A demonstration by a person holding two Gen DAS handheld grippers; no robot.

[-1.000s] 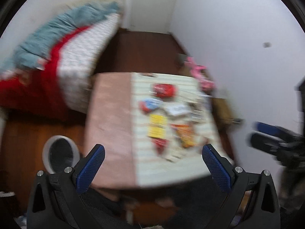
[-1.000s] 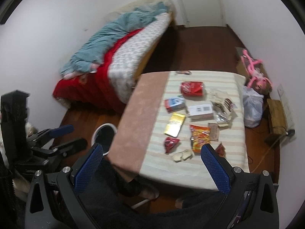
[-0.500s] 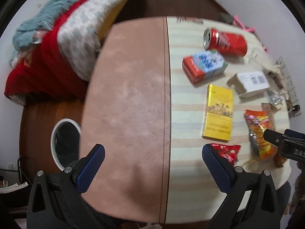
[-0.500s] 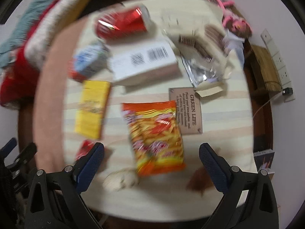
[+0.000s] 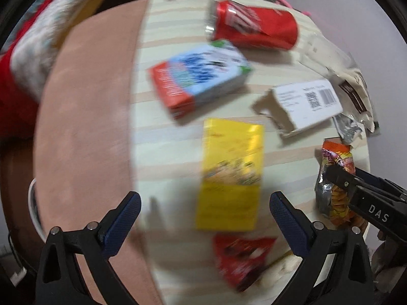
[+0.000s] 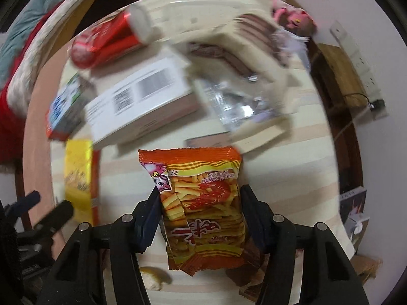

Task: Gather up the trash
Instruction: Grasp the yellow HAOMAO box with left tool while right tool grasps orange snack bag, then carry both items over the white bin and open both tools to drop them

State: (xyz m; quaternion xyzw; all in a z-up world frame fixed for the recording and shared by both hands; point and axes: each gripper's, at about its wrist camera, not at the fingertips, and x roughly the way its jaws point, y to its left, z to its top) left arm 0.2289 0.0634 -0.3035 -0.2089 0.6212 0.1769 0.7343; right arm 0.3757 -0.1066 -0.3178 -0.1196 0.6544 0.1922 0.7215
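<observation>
Trash lies scattered on a striped table (image 5: 162, 152). My right gripper (image 6: 199, 203) is shut on an orange snack bag (image 6: 203, 203), its fingers pressing both sides; the bag also shows in the left wrist view (image 5: 335, 178). My left gripper (image 5: 203, 218) is open and empty, low over a yellow box (image 5: 231, 175), with a small red wrapper (image 5: 239, 259) just below it. Further back lie a blue and red carton (image 5: 201, 76), a red soda can (image 5: 254, 25) on its side and a white barcoded box (image 5: 305, 101).
A brown cloth (image 5: 86, 137) covers the table's left part. A white-rimmed bin (image 5: 33, 211) stands on the floor at the left. A bed with red bedding (image 5: 15, 71) lies behind. A crumpled foil and beige wrapper (image 6: 244, 96) lies at the back right.
Both grippers have dropped closer to the table. My right gripper has closed on the orange snack bag. My left gripper has moved right, over the yellow box.
</observation>
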